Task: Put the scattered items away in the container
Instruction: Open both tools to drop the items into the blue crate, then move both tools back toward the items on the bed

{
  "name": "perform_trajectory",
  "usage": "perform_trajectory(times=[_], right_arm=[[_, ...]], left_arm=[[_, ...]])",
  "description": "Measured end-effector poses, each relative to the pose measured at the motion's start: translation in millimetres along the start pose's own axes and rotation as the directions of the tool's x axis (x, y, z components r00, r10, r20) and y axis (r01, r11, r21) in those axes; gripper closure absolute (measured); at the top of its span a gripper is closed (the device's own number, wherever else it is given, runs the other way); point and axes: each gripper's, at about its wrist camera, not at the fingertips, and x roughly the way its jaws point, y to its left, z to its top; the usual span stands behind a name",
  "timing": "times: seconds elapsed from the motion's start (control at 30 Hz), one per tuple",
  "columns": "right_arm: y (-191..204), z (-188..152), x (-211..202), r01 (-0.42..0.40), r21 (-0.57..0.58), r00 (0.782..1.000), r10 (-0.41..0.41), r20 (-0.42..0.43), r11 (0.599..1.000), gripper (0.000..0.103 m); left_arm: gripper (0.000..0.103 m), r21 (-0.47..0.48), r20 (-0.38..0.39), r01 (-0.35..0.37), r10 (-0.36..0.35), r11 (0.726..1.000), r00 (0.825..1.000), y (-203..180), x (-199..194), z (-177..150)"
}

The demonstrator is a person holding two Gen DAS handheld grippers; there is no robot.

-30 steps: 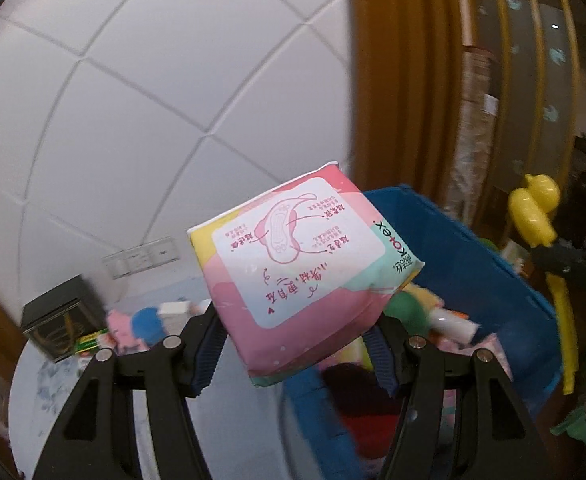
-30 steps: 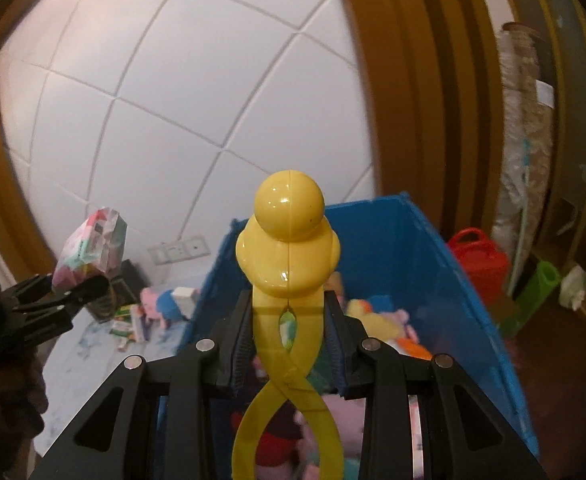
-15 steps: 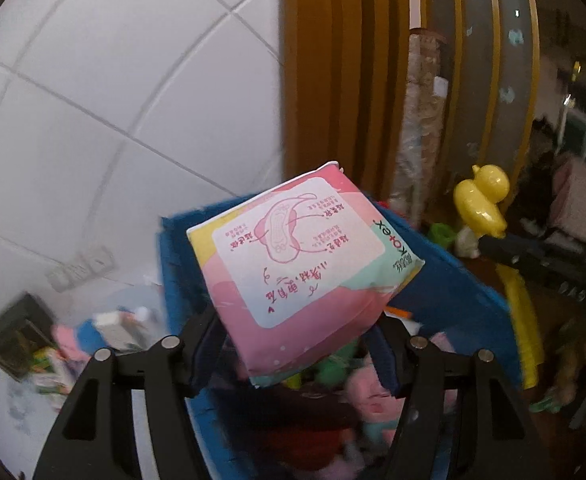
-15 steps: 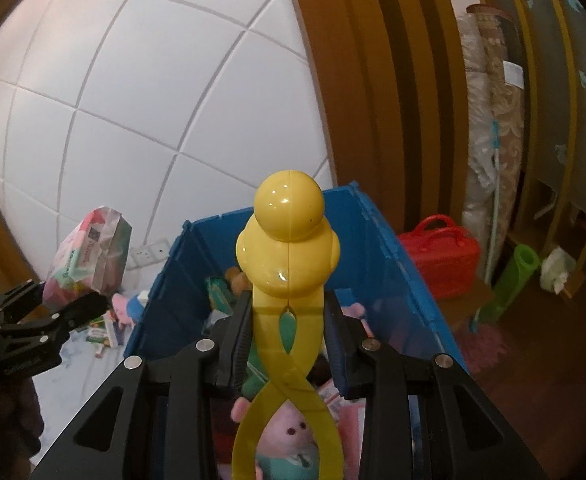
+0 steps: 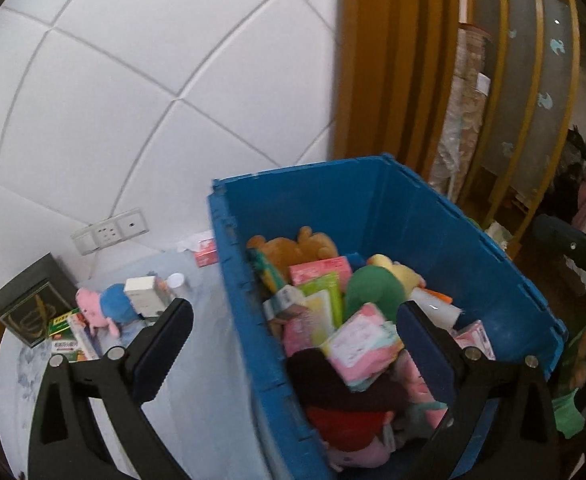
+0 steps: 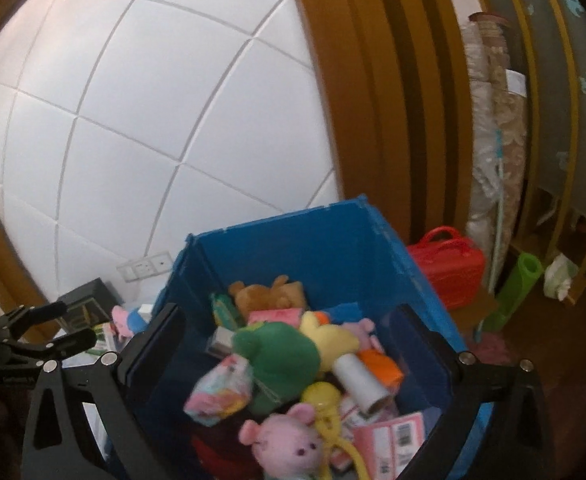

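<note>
The blue bin (image 5: 405, 216) (image 6: 333, 240) is full of plush toys and packets. The pink pad packet (image 5: 363, 346) (image 6: 221, 386) lies in the bin on top of the pile. The yellow duck tongs (image 6: 325, 404) lie in the bin beside a pink plush (image 6: 289, 444). My left gripper (image 5: 293, 328) is open and empty above the bin's left wall. My right gripper (image 6: 293, 332) is open and empty above the bin. The left gripper also shows at the left of the right wrist view (image 6: 53, 326).
On the white table (image 5: 205, 360) left of the bin lie a pink-and-blue plush (image 5: 105, 310), small boxes (image 5: 71, 336), a white box (image 5: 145, 296) and a dark box (image 5: 33, 300). A red basket (image 6: 447, 266) and green roll (image 6: 513, 292) stand right of the bin.
Both grippers have opened. The pad packet dropped from the left gripper into the bin, and the yellow duck tongs dropped from the right gripper into the bin.
</note>
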Motion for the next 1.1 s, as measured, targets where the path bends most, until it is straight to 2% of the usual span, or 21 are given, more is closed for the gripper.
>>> perform_trajectory(times=[0.33, 0.77, 1.1], right_arm=[[74, -4, 23, -0.101, -0.08, 0.994, 0.097, -0.045, 0.992, 0.0], [194, -21, 37, -0.159, -0.175, 0.985, 0.144, -0.099, 0.972, 0.0], [282, -45, 66, -0.205, -0.222, 0.971, 0.171, -0.165, 0.953, 0.0]], left_arm=[[0.0, -0.06, 0.008, -0.07, 0.071, 0.996, 0.997, 69, -22, -28], [0.0, -0.148, 0.0, -0.115, 0.116, 0.982, 0.993, 175, -59, -75], [0.0, -0.214, -0.04, -0.163, 0.158, 0.963, 0.987, 260, -75, -113]])
